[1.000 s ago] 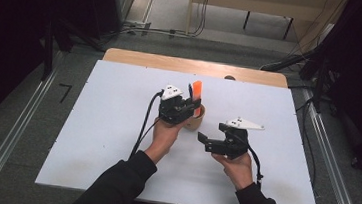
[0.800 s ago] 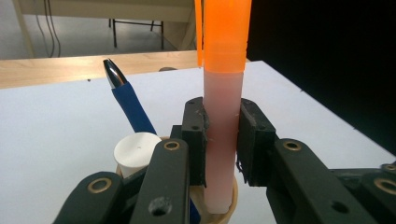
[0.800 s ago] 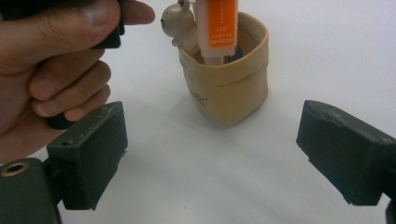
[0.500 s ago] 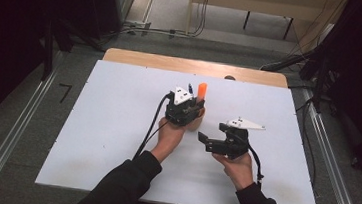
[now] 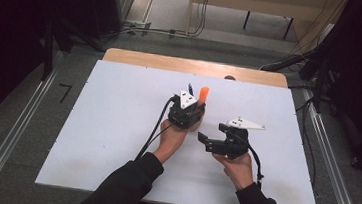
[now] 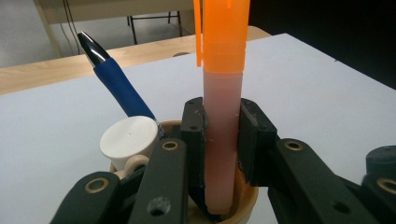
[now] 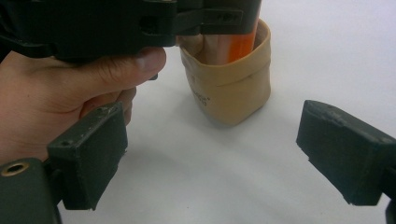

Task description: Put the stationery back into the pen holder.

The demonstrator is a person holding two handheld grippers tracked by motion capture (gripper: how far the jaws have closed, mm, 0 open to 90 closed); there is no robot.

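Surface finishes — holder and contents

Orange marker (image 6: 223, 93): smooth translucent plastic; cup (image 7: 229, 88): matt tan, soft-looking; tabletop (image 5: 117, 116): matt white — wooden edge.

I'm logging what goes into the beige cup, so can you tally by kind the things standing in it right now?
Orange highlighter, clamped in the left claw: 1
Blue pen: 1
White-capped item, kind unclear: 1
Total: 3 in the beige cup
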